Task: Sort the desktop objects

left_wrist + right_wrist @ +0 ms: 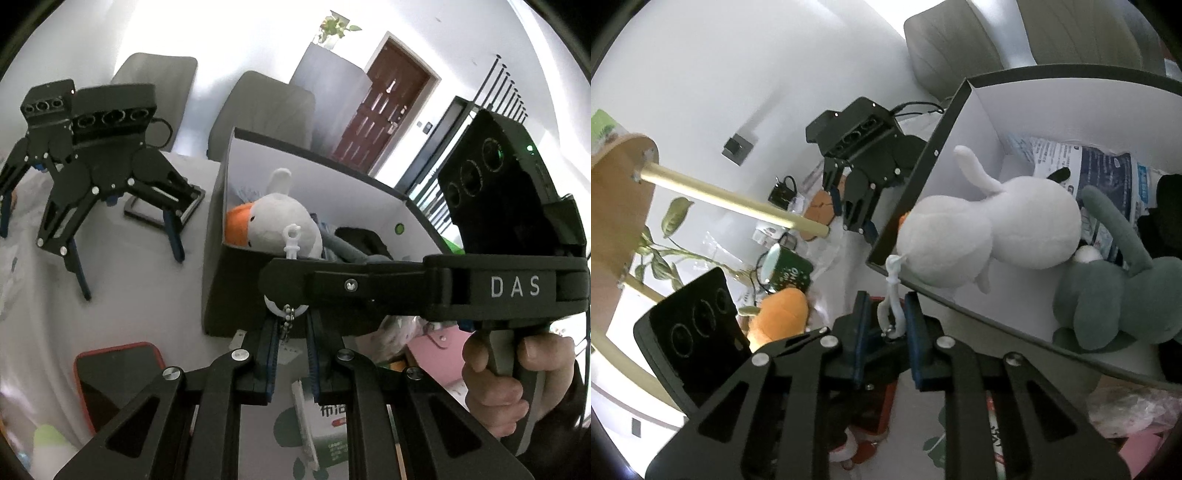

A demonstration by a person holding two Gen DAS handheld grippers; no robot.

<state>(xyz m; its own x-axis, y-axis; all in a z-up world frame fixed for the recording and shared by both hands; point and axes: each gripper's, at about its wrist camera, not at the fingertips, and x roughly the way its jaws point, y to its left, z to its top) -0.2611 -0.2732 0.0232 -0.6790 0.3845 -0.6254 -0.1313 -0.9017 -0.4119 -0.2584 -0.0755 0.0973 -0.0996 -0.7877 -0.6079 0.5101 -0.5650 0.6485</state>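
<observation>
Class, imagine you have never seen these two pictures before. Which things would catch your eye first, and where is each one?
First comes the white plush rabbit lying in the white-lined storage box, its head at the box's near edge. Its white plastic loop hangs over the rim between the fingers of the right gripper. Beside it in the box lies a grey-green plush toy, and a red-cased phone rests on the table at lower left of the left wrist view.

backlit, blown-out walls, perhaps window glare; fisheye-warped edges, dark foreground.
</observation>
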